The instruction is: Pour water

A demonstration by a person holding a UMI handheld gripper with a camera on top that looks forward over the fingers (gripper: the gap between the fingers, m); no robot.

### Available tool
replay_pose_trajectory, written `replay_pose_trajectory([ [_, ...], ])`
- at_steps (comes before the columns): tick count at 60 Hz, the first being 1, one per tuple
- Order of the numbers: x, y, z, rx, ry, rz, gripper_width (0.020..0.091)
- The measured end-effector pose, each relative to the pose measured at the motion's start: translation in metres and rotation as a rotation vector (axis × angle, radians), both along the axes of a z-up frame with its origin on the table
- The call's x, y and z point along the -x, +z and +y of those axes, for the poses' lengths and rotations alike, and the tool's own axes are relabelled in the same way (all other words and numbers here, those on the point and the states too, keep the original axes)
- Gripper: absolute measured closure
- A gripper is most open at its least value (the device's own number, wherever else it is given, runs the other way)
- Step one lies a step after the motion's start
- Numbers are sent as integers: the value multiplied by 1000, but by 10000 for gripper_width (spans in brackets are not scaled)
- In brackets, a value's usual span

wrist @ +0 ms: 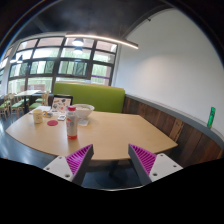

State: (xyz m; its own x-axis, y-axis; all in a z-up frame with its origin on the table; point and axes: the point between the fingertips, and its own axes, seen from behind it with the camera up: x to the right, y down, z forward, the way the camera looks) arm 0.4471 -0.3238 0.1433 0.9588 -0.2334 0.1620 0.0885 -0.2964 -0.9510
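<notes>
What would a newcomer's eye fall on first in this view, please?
Probably the light wooden table beyond the open fingers, with a small cluster at its far end: a red-capped bottle, a cup and a white bowl. Behind them runs a bright green bench under large windows.
</notes>
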Motion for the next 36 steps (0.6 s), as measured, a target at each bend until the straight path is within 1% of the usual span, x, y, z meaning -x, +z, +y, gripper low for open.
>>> replay_pose_trajectory([
  [12, 30, -7, 28, 19, 71, 1, 296],
  [23, 70, -27, 69, 65, 126, 10, 295],
  [36, 122, -63, 165, 92, 199, 83, 290],
])
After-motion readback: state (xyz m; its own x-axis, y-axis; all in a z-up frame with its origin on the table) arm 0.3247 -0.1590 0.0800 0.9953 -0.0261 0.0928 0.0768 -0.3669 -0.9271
